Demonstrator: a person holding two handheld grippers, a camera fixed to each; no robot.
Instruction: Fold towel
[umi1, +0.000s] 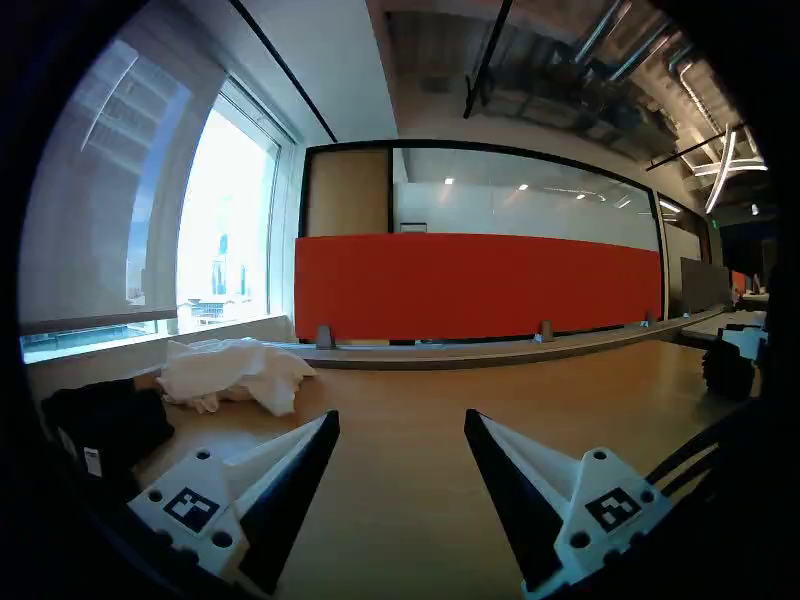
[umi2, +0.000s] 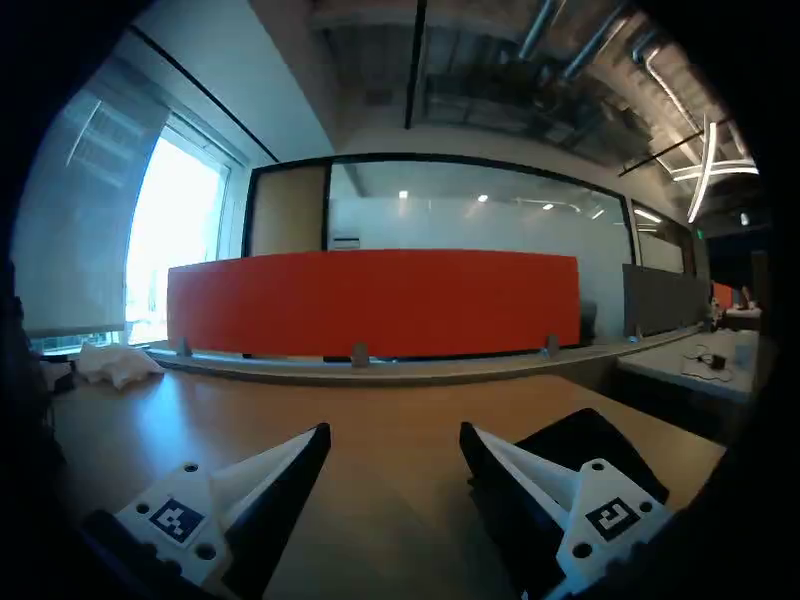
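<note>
Towel of crumpled white cloth (umi1: 235, 372) lies heaped at far left edge of the light wooden desk (umi1: 560, 385), untouched. Left gripper (umi1: 400, 415) and right gripper (umi2: 393, 428) both spread, empty. Judged step: approach; next, reach towel and find its corners.

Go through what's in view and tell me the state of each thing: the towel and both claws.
towel: not folded, crumpled in a heap on the table, not held.
left claw: open, empty, apart from the towel.
right claw: open, empty.
</note>
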